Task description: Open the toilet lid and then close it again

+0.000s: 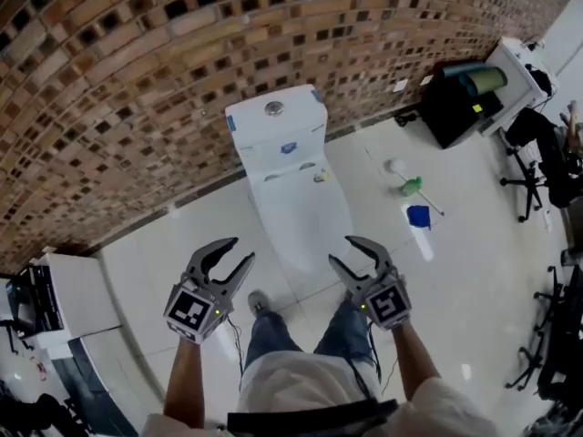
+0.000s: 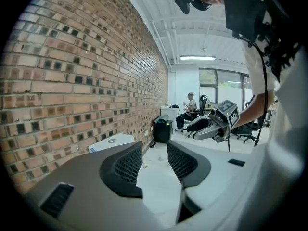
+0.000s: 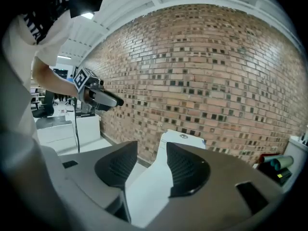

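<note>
Our left gripper [image 1: 242,249] hangs released, its jaws apart with nothing between the pads. Our right gripper [image 1: 341,249] is open and empty too, with a somewhat narrower gap. Both point forward and a little down, side by side above our knees and well short of the toilet. Ahead of them the toilet lid [image 1: 302,209] lies down over the bowl, its hinge end at the tank [image 1: 274,121], which backs onto the brick wall [image 1: 137,89].

The step in hand, as we judge it, is the approach. The right gripper already lines up with the lid, so we bring it low to the front edge. We slip one jaw under the lip and close lightly. Then we swing the lid up around the hinge, slowly, until it leans on the tank rather than striking it.
</note>
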Demonstrator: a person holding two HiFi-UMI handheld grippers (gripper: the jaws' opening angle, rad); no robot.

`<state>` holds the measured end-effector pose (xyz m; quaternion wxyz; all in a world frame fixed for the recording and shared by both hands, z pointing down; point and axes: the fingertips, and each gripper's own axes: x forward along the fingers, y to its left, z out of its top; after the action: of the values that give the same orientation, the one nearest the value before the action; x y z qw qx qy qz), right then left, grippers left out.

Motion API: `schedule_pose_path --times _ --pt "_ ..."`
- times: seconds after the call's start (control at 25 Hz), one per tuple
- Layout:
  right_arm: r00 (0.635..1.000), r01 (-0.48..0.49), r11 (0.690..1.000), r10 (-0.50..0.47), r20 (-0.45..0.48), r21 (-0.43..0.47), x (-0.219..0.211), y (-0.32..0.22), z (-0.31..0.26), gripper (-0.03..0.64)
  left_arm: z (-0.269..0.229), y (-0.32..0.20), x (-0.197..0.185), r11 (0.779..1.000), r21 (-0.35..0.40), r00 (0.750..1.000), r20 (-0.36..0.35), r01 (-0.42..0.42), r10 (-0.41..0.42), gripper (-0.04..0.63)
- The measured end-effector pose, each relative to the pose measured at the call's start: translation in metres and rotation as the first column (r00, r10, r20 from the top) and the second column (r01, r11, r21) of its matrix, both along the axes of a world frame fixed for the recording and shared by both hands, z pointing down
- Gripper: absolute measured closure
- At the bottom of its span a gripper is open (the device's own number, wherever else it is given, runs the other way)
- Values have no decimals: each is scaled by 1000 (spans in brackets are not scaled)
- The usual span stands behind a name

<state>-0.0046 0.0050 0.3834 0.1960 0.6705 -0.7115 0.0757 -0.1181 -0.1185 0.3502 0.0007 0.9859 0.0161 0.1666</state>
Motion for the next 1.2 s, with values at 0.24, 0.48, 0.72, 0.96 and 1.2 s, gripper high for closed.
schedule_pose_path --times 0.24,0.48,0.72,0.96,1.2 --pt "996 40 982 -54 -76 -187 -42 -11 71 408 59 -18 -13 996 -66 998 17 -64 65 437" --pt "964 162 886 -236 -121 -434 -56 16 211 354 134 19 7 980 -142 989 23 -140 145 437" --pt "882 227 766 -423 -206 -601 -57 43 357 285 232 43 11 976 -189 993 21 -108 114 437" --pt "847 203 760 -452 -278 -617 -42 34 423 281 307 55 8 972 -205 988 79 -116 135 437" --pt "838 198 767 -455 -300 -611 -41 26 433 262 330 59 -5 969 -219 985 102 -115 140 437"
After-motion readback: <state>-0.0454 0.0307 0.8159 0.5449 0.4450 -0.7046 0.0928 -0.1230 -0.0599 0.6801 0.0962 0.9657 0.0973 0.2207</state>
